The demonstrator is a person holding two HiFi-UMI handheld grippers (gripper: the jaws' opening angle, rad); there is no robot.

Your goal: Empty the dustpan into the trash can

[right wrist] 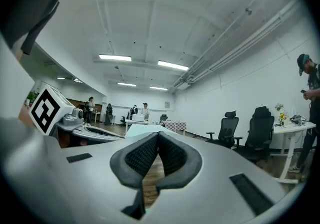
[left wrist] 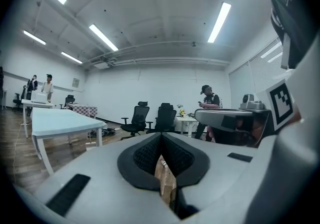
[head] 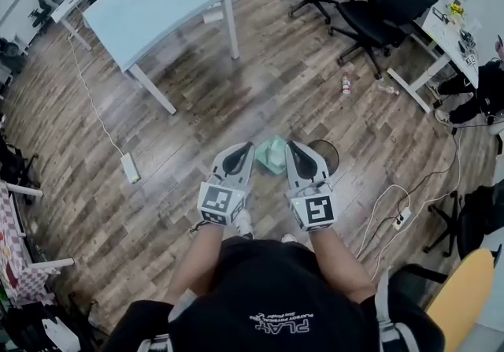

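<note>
Torso of the person [head: 276, 303], black shirt, at the bottom edge of the head view, both forearms reaching forward

Left gripper [head: 241, 155]: held level in front of the body, marker cube [head: 220, 203] at its rear; its own view shows the black ribbed pads [left wrist: 150, 154] pressed together at the tips, nothing between them

Right gripper [head: 298, 155]: beside the left one and near it, second marker cube [head: 313, 211] at its rear; its pads [right wrist: 144, 155] likewise meet at the tips and grip nothing

Dustpan [head: 272, 152]: pale green item low on the wooden floor [head: 276, 90], seen between the two gripper tips; probably the dustpan, though the grippers cover part of it

Trash can [head: 326, 155]: dark, round-rimmed, just right of the dustpan, partly behind the right gripper

Power strip [head: 130, 168]: white, on the floor to the left, with a thin cable [head: 88, 94] running away from it

Bottle [head: 345, 84]: small, on the floor further out to the right

Table [head: 157, 4]: pale top, white legs, far left

Office chairs [head: 386, 4]: black, two or more, far right, next to a white desk [head: 449, 35]
</note>
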